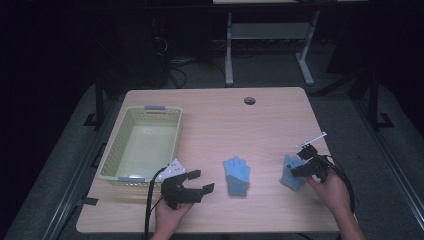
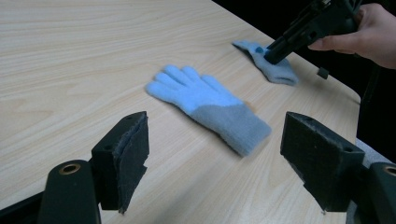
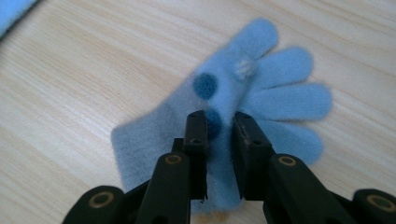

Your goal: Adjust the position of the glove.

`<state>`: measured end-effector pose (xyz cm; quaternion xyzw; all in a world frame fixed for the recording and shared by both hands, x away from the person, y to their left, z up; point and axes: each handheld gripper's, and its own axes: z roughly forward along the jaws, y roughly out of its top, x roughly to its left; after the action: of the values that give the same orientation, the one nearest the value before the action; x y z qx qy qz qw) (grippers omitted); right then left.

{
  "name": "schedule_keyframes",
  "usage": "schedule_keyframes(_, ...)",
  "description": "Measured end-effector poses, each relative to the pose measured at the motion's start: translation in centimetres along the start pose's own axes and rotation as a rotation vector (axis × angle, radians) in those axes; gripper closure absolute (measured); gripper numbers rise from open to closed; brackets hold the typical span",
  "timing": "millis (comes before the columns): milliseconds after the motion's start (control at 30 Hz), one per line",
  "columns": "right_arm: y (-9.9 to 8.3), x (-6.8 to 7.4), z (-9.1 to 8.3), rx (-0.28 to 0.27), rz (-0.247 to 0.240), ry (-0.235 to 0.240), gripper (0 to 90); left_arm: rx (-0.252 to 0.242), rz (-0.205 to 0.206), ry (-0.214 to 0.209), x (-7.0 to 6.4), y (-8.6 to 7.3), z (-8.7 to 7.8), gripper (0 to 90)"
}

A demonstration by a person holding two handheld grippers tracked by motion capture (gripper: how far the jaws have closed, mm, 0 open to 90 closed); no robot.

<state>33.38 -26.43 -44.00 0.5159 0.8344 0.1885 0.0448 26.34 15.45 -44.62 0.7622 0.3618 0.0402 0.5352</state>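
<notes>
Two light-blue gloves with grey cuffs lie on the wooden table [image 1: 210, 115]. One glove [image 1: 236, 175] [image 2: 205, 105] lies flat, fingers spread, just ahead of my left gripper [image 1: 203, 180] [image 2: 215, 122], whose jaws stand wide open and empty, short of it. The other glove [image 1: 290, 177] [image 2: 273, 67] [image 3: 275, 98], with dark blue dots on it, lies near the table's right edge. My right gripper [image 1: 298, 169] [image 3: 219, 128] is shut on a fold of this dotted glove near its palm. The left gripper view also shows the right gripper [image 2: 303, 30] pressing down on that glove.
A pale green plastic basket [image 1: 117, 142], with nothing in it, stands at the table's left side, close behind the left gripper. A round cable hole [image 1: 249, 100] is at the table's far edge. The right glove lies close to the right table edge [image 1: 320, 150].
</notes>
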Motion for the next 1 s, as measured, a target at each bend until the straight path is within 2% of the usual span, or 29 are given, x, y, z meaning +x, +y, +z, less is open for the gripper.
schedule_keyframes(200, 0.2, 0.4, -0.9, -0.018, -0.010, 0.011, 79.6, 0.000, -0.001, 0.005, 0.1, 0.0, 0.0, 23.4)
schedule_keyframes(400, 0.4, 0.8, -1.8, -0.022, -0.032, 0.003, 81.0, 0.005, -0.003, 0.003, 0.0, -0.1, 0.0, 23.4)
schedule_keyframes(567, 0.8, 1.3, -2.9, -0.049, -0.058, 0.000, 81.0, -0.001, -0.002, 0.007, 0.1, 0.0, -0.2, 23.4)
schedule_keyframes(833, 1.9, 2.6, -4.5, -0.079, -0.107, -0.003, 81.0, -0.007, 0.000, 0.012, 0.0, 0.1, -0.3, 23.4)
schedule_keyframes(867, 2.3, 3.2, -4.8, -0.091, -0.121, 0.004, 80.7, 0.001, 0.000, 0.012, 0.1, 0.1, -0.4, 23.4)
schedule_keyframes(1000, 2.9, 4.0, -5.2, -0.095, -0.147, 0.008, 80.7, -0.003, 0.000, 0.011, 0.1, 0.1, -0.4, 23.4)
